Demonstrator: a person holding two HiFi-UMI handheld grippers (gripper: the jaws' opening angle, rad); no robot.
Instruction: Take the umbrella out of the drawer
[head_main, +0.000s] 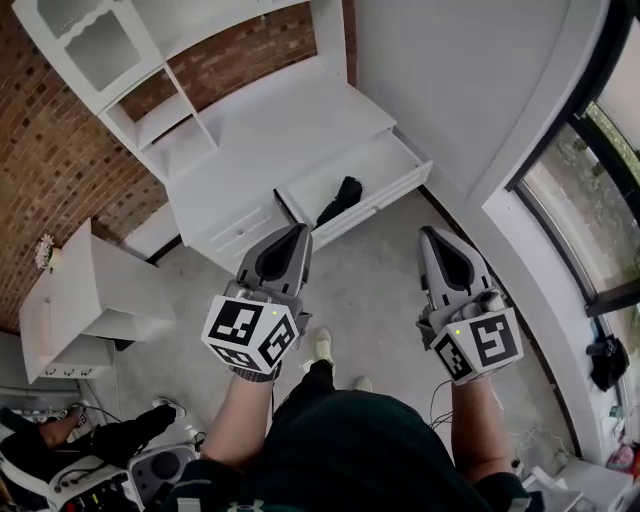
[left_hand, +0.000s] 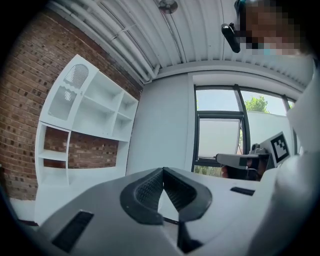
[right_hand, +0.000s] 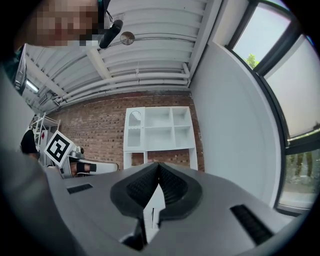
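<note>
Left gripper (head_main: 298, 232): jaws closed tip to tip, nothing held. In the left gripper view the ribbed pads (left_hand: 150, 187) are seen meeting at the front, with nothing between them. Right gripper (head_main: 428, 233): jaws likewise shut and empty, with the pads (right_hand: 142, 186) seen touching at the tips. Both grippers are held level and side by side over the floor (head_main: 375, 275), pointed toward the white cabinet (head_main: 260, 140). A marker cube is carried at the rear of each: left cube (head_main: 251, 335), right cube (head_main: 479, 346).

Umbrella (head_main: 340, 200): black, folded, laid slantwise inside the open drawer (head_main: 392, 190), in the half at the head view's left. It is touched by neither gripper and is well apart from both.

The drawer is pulled out at the cabinet's lower right. A closed drawer front (head_main: 240, 230) is seen just beside it. A white shelf unit (head_main: 110, 50) is set on the cabinet top against the brick wall (head_main: 50, 150). A dark-framed window (head_main: 590, 190) is seen at the right edge.
</note>
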